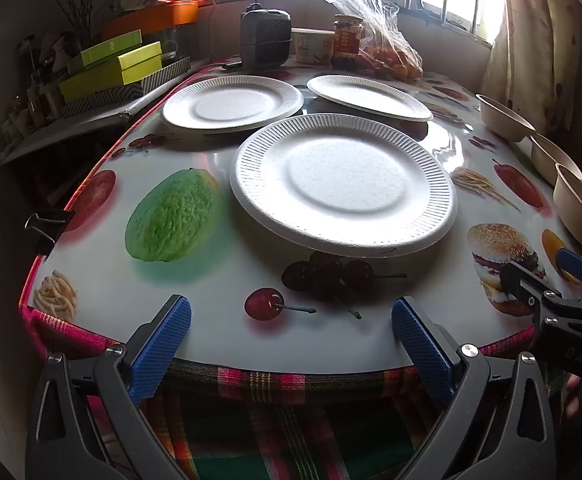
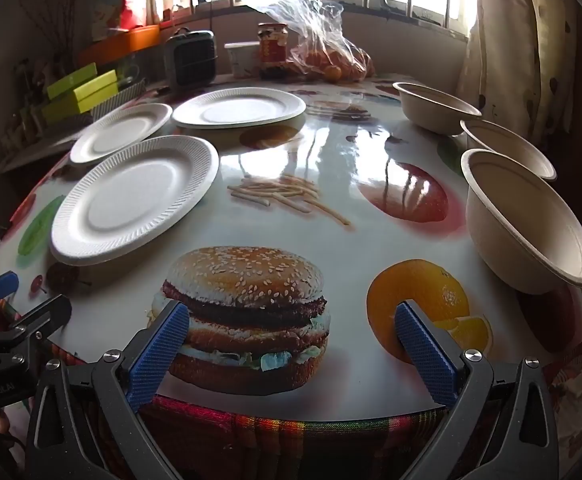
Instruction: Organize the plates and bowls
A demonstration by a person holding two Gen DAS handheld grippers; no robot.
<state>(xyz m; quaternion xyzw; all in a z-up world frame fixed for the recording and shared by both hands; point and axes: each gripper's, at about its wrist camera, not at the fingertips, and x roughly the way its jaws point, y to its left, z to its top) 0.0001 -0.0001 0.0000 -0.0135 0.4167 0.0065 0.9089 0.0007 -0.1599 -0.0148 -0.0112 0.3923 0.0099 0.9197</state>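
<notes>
Three white paper plates lie on the table: a near one (image 1: 343, 184) (image 2: 135, 200), a far left one (image 1: 233, 103) (image 2: 121, 132) and a far right one (image 1: 369, 96) (image 2: 239, 110). Three beige bowls stand along the right edge: near (image 2: 527, 220) (image 1: 579, 204), middle (image 2: 509, 148) (image 1: 553, 156) and far (image 2: 435, 106) (image 1: 503, 114). My left gripper (image 1: 291, 320) is open and empty at the front edge, short of the near plate. My right gripper (image 2: 291, 328) is open and empty over the printed burger, left of the near bowl.
The table (image 2: 331, 168) has a glossy food-print cover. At the back stand a small heater (image 1: 265, 38), a cup, a jar (image 1: 347, 42) and a bag of oranges (image 1: 391, 56). Green boxes (image 1: 111, 68) lie on a shelf to the left. A curtain hangs at the right.
</notes>
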